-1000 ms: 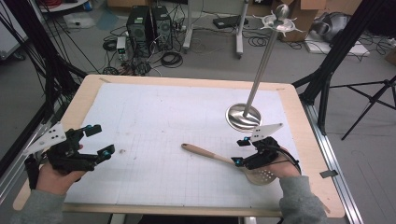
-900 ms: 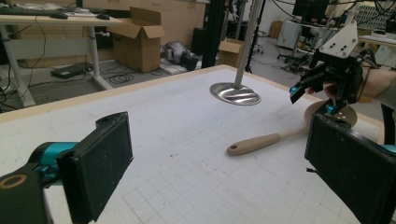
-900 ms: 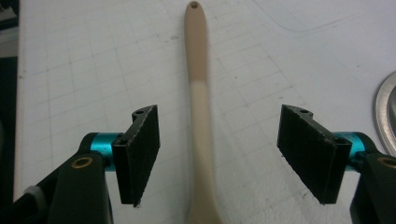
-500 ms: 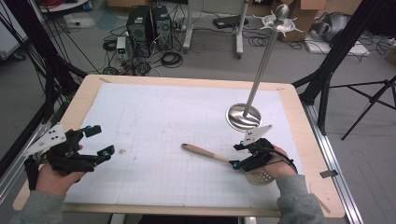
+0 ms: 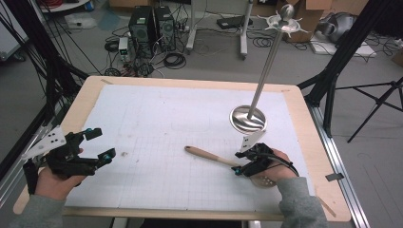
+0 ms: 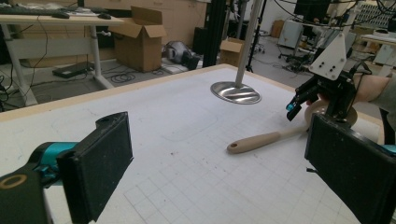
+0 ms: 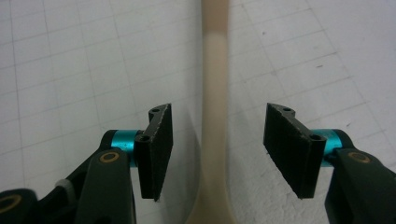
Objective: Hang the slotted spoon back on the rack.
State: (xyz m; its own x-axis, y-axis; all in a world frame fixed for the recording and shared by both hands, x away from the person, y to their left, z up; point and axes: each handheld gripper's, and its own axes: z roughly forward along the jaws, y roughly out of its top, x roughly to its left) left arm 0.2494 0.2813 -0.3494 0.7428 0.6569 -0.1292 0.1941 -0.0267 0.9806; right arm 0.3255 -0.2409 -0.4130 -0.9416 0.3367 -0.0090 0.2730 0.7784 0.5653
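A slotted spoon with a pale wooden handle (image 5: 205, 155) lies flat on the white gridded mat (image 5: 166, 118), its perforated head (image 5: 264, 181) under the person's right hand. My right gripper (image 5: 240, 170) points down over the spoon's neck. In the right gripper view the handle (image 7: 215, 70) runs between the two pads of the right gripper (image 7: 217, 149) with a gap on each side; the jaws have just been closing and stand open, touching nothing. My left gripper (image 5: 100, 144) hovers open and empty near the mat's left edge, and its left gripper view looks across at the spoon (image 6: 259, 141).
A metal stand with a round shiny base (image 5: 248, 118) and a tall pole topped by hooks (image 5: 284, 20) stands just behind the right hand. The wooden table edge (image 5: 309, 142) borders the mat. Beyond the table, cables and computer towers (image 5: 152, 23) sit on the floor.
The right gripper has edged slightly left over the spoon's neck and its jaws stand narrower around the handle. The left gripper has stayed put.
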